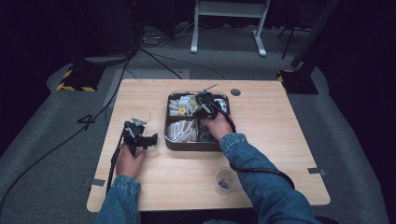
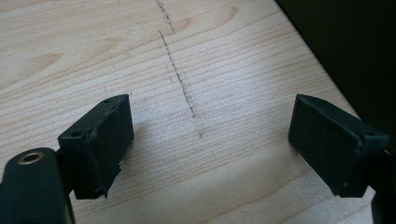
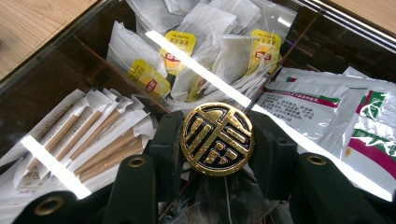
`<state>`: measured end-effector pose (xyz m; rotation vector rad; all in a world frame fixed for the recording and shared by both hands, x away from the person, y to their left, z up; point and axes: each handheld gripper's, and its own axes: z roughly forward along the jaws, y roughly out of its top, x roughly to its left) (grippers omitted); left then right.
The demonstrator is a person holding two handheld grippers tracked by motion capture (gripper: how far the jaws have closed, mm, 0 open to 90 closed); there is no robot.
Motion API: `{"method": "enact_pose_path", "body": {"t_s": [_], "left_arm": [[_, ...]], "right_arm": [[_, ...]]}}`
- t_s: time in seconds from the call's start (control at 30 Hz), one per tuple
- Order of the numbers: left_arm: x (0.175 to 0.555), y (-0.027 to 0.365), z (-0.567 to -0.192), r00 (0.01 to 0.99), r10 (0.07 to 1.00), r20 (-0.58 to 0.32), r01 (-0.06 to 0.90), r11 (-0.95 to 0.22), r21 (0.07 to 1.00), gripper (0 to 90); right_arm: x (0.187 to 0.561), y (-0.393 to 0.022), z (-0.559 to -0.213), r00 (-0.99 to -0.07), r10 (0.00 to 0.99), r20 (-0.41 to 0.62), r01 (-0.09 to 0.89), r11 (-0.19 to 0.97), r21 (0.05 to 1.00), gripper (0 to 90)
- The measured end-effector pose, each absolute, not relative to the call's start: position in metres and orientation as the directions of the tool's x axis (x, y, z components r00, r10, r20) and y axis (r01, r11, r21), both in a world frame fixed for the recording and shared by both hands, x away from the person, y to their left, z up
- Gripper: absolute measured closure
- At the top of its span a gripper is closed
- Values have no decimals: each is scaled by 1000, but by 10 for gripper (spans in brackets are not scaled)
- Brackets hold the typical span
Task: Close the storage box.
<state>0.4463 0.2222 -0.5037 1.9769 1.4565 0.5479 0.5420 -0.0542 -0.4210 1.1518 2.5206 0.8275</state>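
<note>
Over the box [image 1: 169,122], the right gripper [image 3: 217,140] clamps a gold knob [image 3: 217,138], seemingly a glass lid's; left gripper [image 2: 210,144] gapes.

Dim room, grey carpet [image 1: 42,140] underfoot, wooden table [image 1: 271,140] centre frame, white stand [image 1: 229,18] top centre, cables [image 1: 159,42] snaking upper left.

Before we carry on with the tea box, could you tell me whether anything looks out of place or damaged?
Mostly tidy. The right gripper is shut on the round gold knob of the box's clear lid. On the left gripper, one pad has a ragged, chipped edge. A dark pencil-like line marks the table.
</note>
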Motion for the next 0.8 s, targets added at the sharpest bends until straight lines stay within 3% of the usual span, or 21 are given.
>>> {"method": "enact_pose_path", "body": {"t_s": [0.17, 0.8], "left_arm": [[446, 222, -504, 307, 951, -30, 696, -204, 688, 144], [446, 222, -504, 307, 951, -29, 697, -203, 688, 144]], "right_arm": [[541, -60, -416, -658, 751, 52, 607, 489, 627, 491], [519, -100, -367, -693, 715, 96, 533, 418, 736, 457]]}}
